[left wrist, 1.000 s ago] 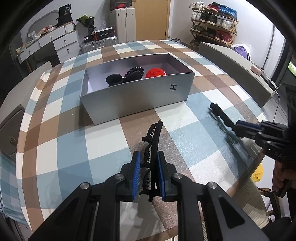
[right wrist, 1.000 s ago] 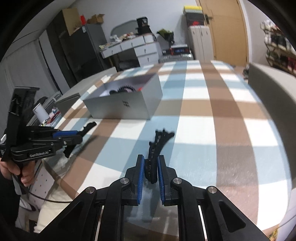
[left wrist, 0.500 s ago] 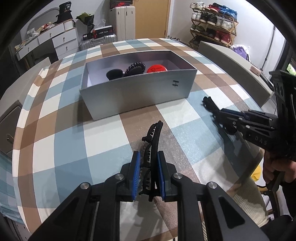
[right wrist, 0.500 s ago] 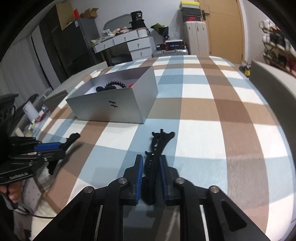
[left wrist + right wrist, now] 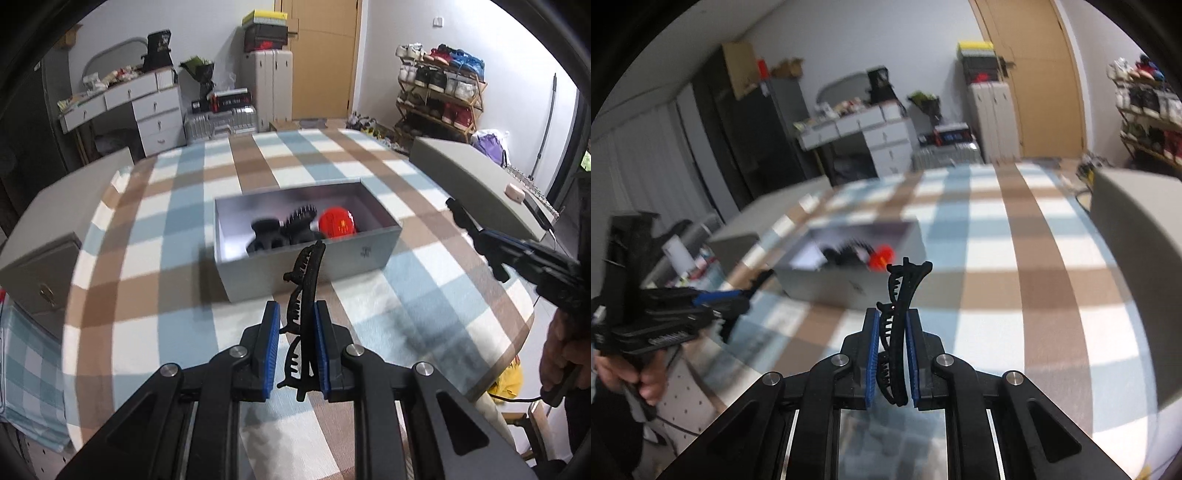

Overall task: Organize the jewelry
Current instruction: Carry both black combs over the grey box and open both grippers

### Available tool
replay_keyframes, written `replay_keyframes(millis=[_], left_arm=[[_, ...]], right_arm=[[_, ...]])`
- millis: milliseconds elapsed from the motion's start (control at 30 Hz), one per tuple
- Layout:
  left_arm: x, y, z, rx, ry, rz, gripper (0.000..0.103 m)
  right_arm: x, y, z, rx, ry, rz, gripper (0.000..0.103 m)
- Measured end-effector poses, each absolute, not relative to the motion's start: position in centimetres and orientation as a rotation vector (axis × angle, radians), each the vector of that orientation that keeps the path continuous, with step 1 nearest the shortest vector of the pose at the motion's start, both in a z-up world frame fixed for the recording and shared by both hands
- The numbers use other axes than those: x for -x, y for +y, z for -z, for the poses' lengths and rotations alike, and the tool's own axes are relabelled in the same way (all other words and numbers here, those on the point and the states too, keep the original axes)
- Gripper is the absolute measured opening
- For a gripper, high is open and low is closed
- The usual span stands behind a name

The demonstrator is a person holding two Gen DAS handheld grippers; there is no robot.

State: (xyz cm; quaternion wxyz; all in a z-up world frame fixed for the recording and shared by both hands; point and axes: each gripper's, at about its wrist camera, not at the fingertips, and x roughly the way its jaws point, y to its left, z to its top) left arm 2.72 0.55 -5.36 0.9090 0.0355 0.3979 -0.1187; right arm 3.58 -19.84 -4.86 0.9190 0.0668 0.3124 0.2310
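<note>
While clamped by left gripper (image 5: 295, 347), black hair clip (image 5: 303, 295) is held upright between blue pads, above checked tablecloth (image 5: 147, 295), short of grey box (image 5: 314, 266). Second black clip (image 5: 899, 325) is pinched likewise by right gripper (image 5: 891, 354).

Box (image 5: 314, 258) on the table (image 5: 155, 280), 3 hair accessories (image 5: 295, 229) inside

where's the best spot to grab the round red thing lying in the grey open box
From straight above, by its outer rim. The round red piece lies low against the grey open box's front wall, with a black toothed hair clip close on one side, so a sideways approach looks blocked; its far side offers the freest room, probably.
</note>
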Motion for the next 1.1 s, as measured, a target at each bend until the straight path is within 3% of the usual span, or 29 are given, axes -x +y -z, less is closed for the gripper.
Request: replay_keyframes(millis=[433,1100], left_arm=[[-5.5,1.1,1.1,-0.050,0.675,0.224,0.013],[-10.7,0.8,5.1,0.042,0.724,0.277,0.013]], right_arm=[[-7.3,-16.6,-0.6,-0.134,0.508,-0.661,0.013],[-14.9,-13.4,5.0,-0.156,0.617,-0.739,0.013]])
